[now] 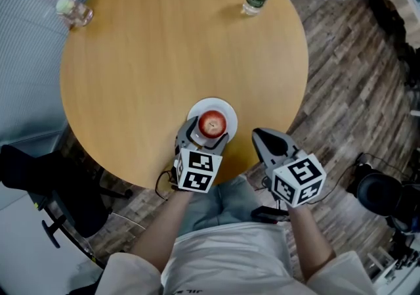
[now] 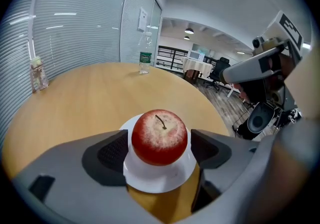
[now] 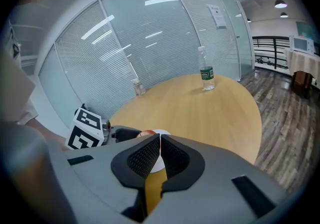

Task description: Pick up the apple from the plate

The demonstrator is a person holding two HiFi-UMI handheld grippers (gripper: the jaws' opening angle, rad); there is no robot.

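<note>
Apple look: the apple point(image 2: 159, 137) is red and round, with a pale, dusty patch over its top and a short brown stem.
Apple pose: upright, stem up and leaning slightly.
Apple place: resting at the middle of the plate point(image 2: 159, 180), between the parted jaws of the left gripper point(image 1: 209, 131), one pad close at each side; whether either pad touches it cannot be told.
Plate look: small, round, plain white, a little wider than the apple.
Plate place: flat on the round wooden table point(image 1: 164, 44), near the edge closest to the person.
</note>
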